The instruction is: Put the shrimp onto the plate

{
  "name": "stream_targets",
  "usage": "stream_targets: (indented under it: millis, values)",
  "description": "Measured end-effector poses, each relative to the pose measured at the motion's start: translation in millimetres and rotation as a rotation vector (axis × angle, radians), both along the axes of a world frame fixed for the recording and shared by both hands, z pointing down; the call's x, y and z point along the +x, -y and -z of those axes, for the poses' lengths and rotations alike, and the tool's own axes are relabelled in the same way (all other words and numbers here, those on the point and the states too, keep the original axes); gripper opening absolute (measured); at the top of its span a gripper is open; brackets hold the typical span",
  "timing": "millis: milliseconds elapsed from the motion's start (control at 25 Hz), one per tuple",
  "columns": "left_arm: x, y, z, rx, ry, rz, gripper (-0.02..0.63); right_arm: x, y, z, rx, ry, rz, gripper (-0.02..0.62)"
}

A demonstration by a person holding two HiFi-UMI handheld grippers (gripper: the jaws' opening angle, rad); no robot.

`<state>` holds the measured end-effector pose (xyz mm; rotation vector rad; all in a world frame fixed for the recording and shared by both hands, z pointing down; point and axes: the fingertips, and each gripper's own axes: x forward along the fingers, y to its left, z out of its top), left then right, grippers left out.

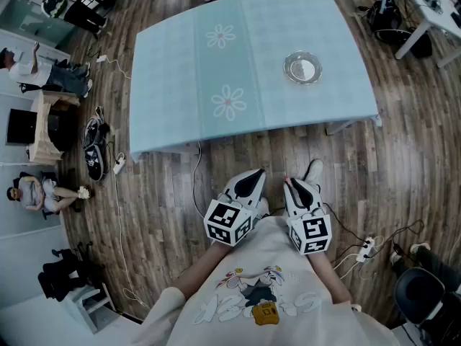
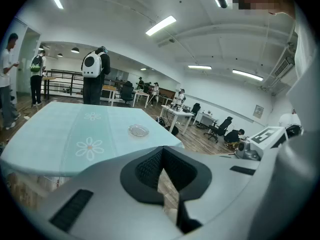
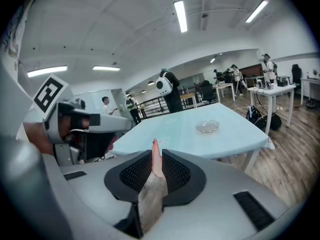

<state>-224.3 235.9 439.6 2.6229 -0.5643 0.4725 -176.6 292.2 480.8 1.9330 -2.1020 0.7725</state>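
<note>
A clear glass plate [image 1: 302,68] sits on the right part of the table with the pale blue flowered cloth [image 1: 216,63]. Both grippers hang close to the person's body, over the wooden floor short of the table's near edge. My right gripper [image 1: 294,184] is shut on a pink shrimp [image 3: 154,156], whose tip sticks out past the jaws [image 1: 286,179]. My left gripper [image 1: 252,179] is shut with nothing in it. The plate [image 2: 138,130] lies ahead and slightly left in the left gripper view, and ahead to the right [image 3: 207,126] in the right gripper view.
Cables [image 1: 196,186] and a power strip [image 1: 366,248] lie on the floor near the person's feet. Shoes [image 1: 94,148] and seated people [image 1: 39,193] are at the left. A white desk [image 1: 425,9] and an office chair [image 1: 418,294] stand at the right.
</note>
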Motion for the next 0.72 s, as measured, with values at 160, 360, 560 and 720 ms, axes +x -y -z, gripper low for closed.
stream_targets:
  millis: [160, 360, 560, 720]
  values:
    - [-23.4, -65.1, 4.2, 0.025, 0.0, -0.021, 0.008, -48.9, -49.7, 22.5, 0.028, -0.051, 0.093, 0.083]
    - [-40.2, -133.8, -20.6, -0.02, 0.04, -0.035, 0.008, -42.4, -110.1, 29.2, 0.033, -0.014, 0.016, 0.083]
    - [-12.5, -210.0, -8.5, -0.046, 0.017, -0.095, 0.008, -14.1, -190.5, 55.3, 0.06, -0.072, 0.008, 0.083]
    - [33.8, -267.8, 6.4, -0.01, -0.009, -0.168, 0.008, 12.9, -241.8, 63.8, 0.115, -0.005, -0.069, 0.083]
